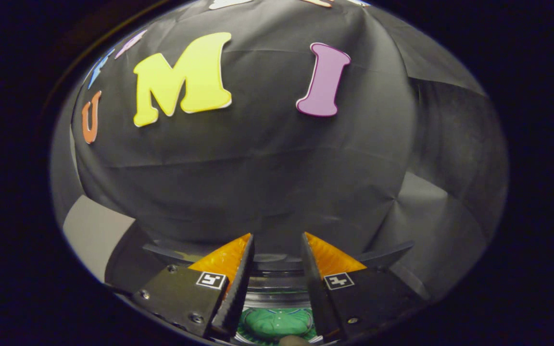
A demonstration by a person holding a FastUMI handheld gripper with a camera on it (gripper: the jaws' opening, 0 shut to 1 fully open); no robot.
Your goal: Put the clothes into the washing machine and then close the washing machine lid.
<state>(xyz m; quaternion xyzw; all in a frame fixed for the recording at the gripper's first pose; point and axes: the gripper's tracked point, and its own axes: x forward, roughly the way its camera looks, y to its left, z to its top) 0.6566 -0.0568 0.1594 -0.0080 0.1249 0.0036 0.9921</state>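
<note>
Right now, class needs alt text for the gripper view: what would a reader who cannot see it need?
The gripper is open, holding nothing, above the washing machine's round opening. Green clothing lies inside, low between the fingers; the black cloth wall rises beyond.

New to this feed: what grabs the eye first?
The black cloth wall looms beyond the fingers. Low down, the gripper is open with nothing held, and in the gap between its fingers sits a green garment inside the washing machine's round opening.

Claw-mounted camera faces the booth wall point(258, 168), near.
</note>
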